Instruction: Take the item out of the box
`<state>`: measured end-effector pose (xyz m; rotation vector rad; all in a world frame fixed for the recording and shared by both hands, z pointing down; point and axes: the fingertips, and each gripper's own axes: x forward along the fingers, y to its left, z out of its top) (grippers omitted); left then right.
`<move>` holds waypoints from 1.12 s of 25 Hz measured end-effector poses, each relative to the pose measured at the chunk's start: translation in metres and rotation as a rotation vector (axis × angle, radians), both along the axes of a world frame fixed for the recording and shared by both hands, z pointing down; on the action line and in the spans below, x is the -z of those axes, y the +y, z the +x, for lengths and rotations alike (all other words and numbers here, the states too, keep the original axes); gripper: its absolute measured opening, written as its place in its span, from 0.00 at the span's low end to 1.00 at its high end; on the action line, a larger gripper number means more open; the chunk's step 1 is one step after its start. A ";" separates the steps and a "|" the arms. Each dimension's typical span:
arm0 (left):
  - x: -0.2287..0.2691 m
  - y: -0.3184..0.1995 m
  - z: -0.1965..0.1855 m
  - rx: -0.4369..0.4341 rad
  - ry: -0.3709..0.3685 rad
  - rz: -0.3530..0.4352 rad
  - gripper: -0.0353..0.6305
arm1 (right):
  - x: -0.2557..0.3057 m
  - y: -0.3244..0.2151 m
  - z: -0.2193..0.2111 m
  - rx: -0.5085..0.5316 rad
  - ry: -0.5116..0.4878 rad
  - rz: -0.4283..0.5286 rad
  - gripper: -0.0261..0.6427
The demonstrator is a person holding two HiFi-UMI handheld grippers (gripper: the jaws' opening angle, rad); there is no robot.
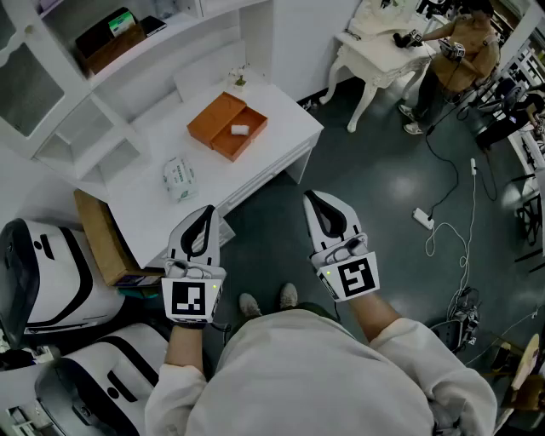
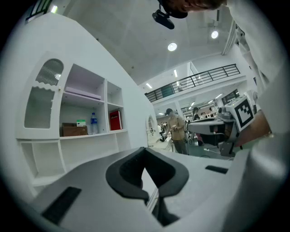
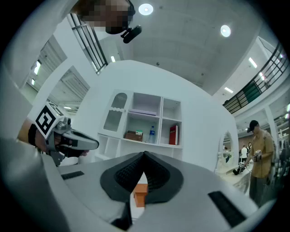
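Head view: open orange box (image 1: pixel 220 115) on table (image 1: pixel 294 128), white item (image 1: pixel 240 129) inside it, left gripper (image 1: pixel 207 210) and right gripper (image 1: pixel 312 197) well short of table, both jaws closed, empty, right gripper view alone catches box through jaw gap, left gripper view faces shelf (image 2: pixel 90 131).

Beneath me: a dark, glossy floor (image 1: pixel 375 170) with a white power strip (image 1: pixel 423 219) and trailing cables (image 1: pixel 471 204). Ahead: a white tabletop (image 1: pixel 289 128) backed by a white shelf unit (image 3: pixel 145 120). To my right: a white carved-leg table (image 1: pixel 375 53). Overhead: round ceiling lights (image 3: pixel 146 8) and a dark mezzanine railing (image 2: pixel 199 78).
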<state>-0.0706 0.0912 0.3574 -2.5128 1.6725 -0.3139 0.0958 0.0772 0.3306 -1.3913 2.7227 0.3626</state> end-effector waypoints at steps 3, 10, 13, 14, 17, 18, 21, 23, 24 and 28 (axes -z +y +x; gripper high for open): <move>0.000 -0.002 0.000 -0.001 -0.001 0.003 0.06 | 0.000 -0.001 -0.001 0.002 0.000 0.003 0.07; 0.000 -0.005 -0.001 -0.008 -0.003 0.014 0.06 | -0.001 -0.004 -0.004 0.002 -0.001 0.006 0.07; 0.006 -0.009 0.002 -0.020 0.000 0.040 0.06 | 0.000 -0.007 -0.003 0.002 -0.005 0.007 0.07; 0.004 -0.009 0.002 -0.015 -0.004 0.026 0.06 | 0.000 -0.008 -0.002 0.003 -0.005 0.005 0.07; 0.001 -0.010 0.001 -0.007 -0.015 0.002 0.06 | -0.001 -0.009 -0.002 0.015 -0.009 0.003 0.07; 0.000 -0.011 0.001 -0.007 -0.017 0.002 0.06 | 0.000 -0.009 -0.002 0.022 -0.014 0.007 0.07; 0.002 -0.013 0.003 -0.014 -0.004 0.028 0.06 | 0.001 -0.008 -0.003 0.064 -0.035 0.000 0.22; 0.004 -0.015 0.005 -0.017 -0.001 0.033 0.06 | 0.000 -0.009 -0.005 0.094 -0.046 -0.013 0.48; 0.005 -0.015 0.006 -0.019 -0.002 0.032 0.06 | 0.001 -0.010 -0.004 0.097 -0.051 -0.011 0.55; 0.004 -0.018 0.008 -0.021 0.003 0.042 0.06 | 0.000 -0.012 0.002 0.087 -0.054 -0.004 0.62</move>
